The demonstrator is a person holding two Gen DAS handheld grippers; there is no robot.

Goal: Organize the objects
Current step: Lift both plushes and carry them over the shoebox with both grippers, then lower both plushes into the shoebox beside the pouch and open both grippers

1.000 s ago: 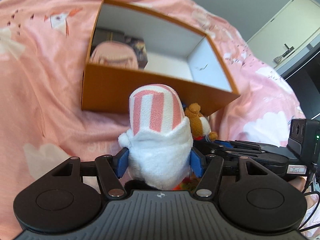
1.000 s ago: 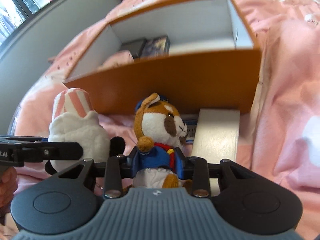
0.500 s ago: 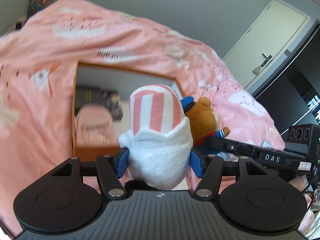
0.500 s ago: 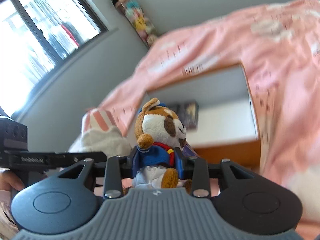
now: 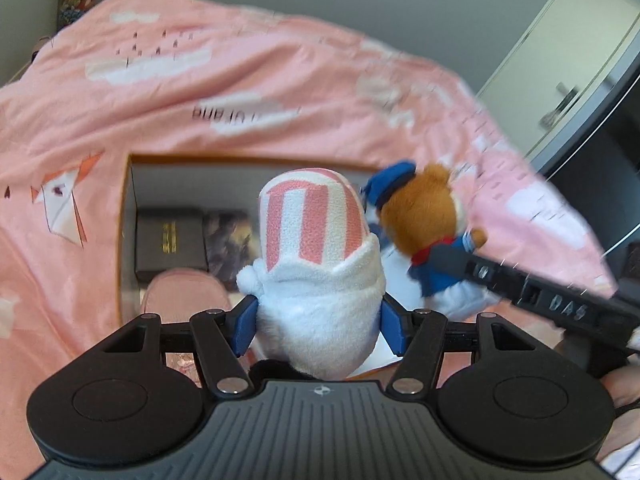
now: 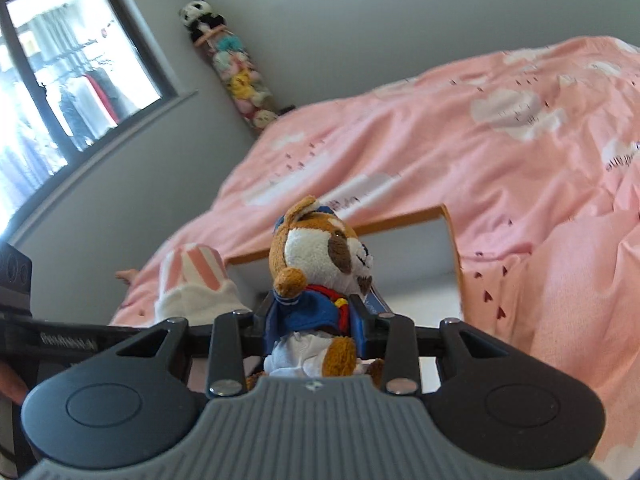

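Note:
My left gripper [image 5: 319, 326] is shut on a white plush with a pink-and-white striped cap [image 5: 316, 264], held above the orange box [image 5: 125, 216]. My right gripper [image 6: 316, 330] is shut on a brown dog plush in a blue sailor suit [image 6: 318, 276]. In the left wrist view that dog plush [image 5: 424, 232] hangs just right of the striped plush, over the box's right part. The striped plush [image 6: 194, 284] shows at the left in the right wrist view. The box's white inside [image 6: 416, 256] lies behind the dog.
Inside the box lie a black case [image 5: 170, 238], a dark printed box [image 5: 228, 240] and a pink pouch [image 5: 184, 298]. A pink cloud-print duvet [image 5: 240, 92] covers the bed. A window [image 6: 60, 92] and a hanging column of plush toys [image 6: 232, 60] are at the left wall; a door [image 5: 560, 64] is at the right.
Both grippers have risen with their plush toys, from in front of the box's near wall to above its opening. Both grips are unchanged.

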